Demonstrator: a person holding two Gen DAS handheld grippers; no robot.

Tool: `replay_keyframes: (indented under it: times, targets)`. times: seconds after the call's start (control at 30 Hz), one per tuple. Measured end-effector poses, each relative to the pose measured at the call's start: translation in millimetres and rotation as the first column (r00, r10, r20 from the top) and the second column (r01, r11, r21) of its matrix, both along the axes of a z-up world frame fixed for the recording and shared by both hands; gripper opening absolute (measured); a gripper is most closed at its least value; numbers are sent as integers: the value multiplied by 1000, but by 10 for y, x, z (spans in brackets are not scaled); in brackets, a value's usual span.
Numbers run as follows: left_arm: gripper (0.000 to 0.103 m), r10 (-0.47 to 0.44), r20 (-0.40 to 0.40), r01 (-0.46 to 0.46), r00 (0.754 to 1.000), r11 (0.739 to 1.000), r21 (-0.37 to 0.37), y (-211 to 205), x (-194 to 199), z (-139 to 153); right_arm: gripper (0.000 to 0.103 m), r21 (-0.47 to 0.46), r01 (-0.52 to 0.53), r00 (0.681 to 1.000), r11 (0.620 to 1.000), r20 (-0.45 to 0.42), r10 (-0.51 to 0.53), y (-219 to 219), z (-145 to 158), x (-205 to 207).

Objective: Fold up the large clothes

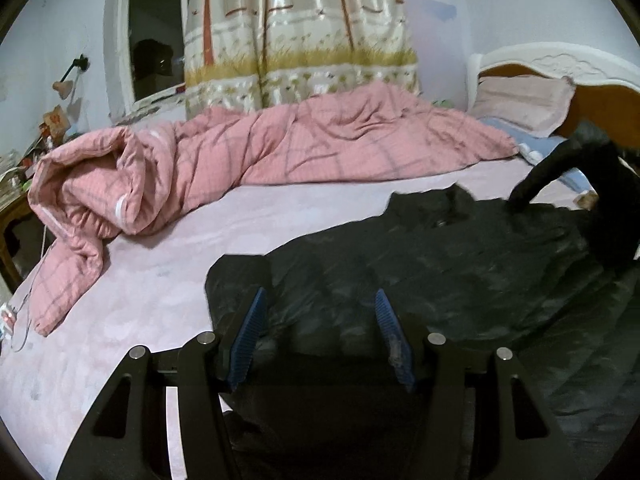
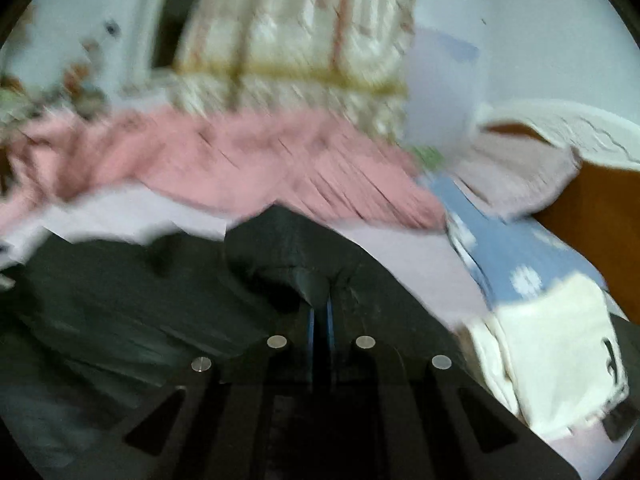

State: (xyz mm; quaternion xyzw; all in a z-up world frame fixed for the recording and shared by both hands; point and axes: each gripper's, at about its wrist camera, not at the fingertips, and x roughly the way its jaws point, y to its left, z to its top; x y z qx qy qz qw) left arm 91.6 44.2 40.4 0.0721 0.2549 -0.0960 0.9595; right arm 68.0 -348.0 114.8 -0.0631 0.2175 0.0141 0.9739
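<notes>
Dark jacket (image 1: 460, 280) spread on the bed (image 1: 160, 280), my right claw (image 2: 319, 312) pinching it.

My left claw (image 1: 320, 312) hovers low over the quilted, slightly shiny fabric, blue ribbed pads (image 1: 250, 332) wide apart and empty. My right claw's view is blurred; its pads are clamped on a raised fold. I can read no writing.

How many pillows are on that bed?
2. A pinkish pillow leans against the headboard, and a blue pillow with white flowers lies just in front of it, beside the pink quilt. Others may be hidden under the bedding.
</notes>
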Motion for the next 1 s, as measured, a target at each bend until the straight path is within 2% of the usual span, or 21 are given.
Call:
replay_keyframes:
  times: [0.1, 0.2, 0.27, 0.3, 0.33, 0.37, 0.4, 0.43, 0.47, 0.57, 0.67, 0.73, 0.8, 0.87, 0.93, 1.0]
  targets:
    - [56, -31, 0, 31, 1000, 999, -23, -76, -83, 65, 6, 90, -100, 995, 991, 36, 97, 143, 226, -141]
    - [56, -135, 13, 136, 991, 986, -93, -193, -243, 175, 6, 180, -168, 986, 969, 28, 166, 247, 333, -201]
    - [58, -202, 49, 205, 978, 976, -72, -323, -378, 242, 6, 253, -201, 979, 946, 20, 202, 282, 340, -210]
    - [64, -227, 66, 231, 972, 972, -51, -388, -443, 261, 6, 299, -220, 974, 929, 14, 226, 286, 325, -195]
    - [66, -248, 82, 251, 965, 967, -31, -451, -503, 271, 6, 343, -218, 972, 914, -11, 236, 295, 276, -141]
    - [70, -269, 90, 272, 959, 962, -23, -501, -548, 270, 6, 358, -187, 974, 915, -54, 220, 321, 193, -76]
    - [73, -290, 86, 293, 953, 956, -24, -540, -571, 259, 6, 346, -151, 976, 926, -98, 196, 353, 106, 5]
    - [73, -305, 76, 308, 949, 951, -28, -578, -578, 245, 6, 294, -81, 976, 952, -171, 136, 409, -43, 135]
    - [74, -318, 62, 320, 946, 947, -31, -612, -572, 219, 6, 257, -39, 973, 966, -208, 95, 446, -151, 208]
    - [76, -340, 24, 341, 940, 940, -12, -734, -533, 144, 6, 191, 100, 955, 976, -293, -41, 451, -542, 422]
    - [78, -354, -10, 354, 935, 935, 13, -855, -460, 86, 6, 189, 114, 933, 975, -357, -40, 414, -701, 507]
    - [79, -338, -54, 339, 940, 941, 13, -946, -340, 51, 7, 156, 106, 930, 982, -365, -42, 407, -748, 508]
    - [79, -324, -106, 322, 940, 946, -36, -1003, -149, 29, 8, 120, 106, 929, 987, -365, -56, 412, -770, 483]
    - [79, -320, -166, 303, 933, 946, -116, -1011, 32, 6, 8, 123, 103, 926, 987, -374, -50, 402, -796, 482]
    - [79, -356, -190, 320, 915, 927, -195, -1043, 189, 16, 8, 135, 99, 924, 986, -381, -41, 390, -802, 471]
    - [79, -399, -195, 359, 896, 909, -212, -1135, 311, 46, 8, 141, 89, 921, 986, -387, -28, 375, -818, 489]
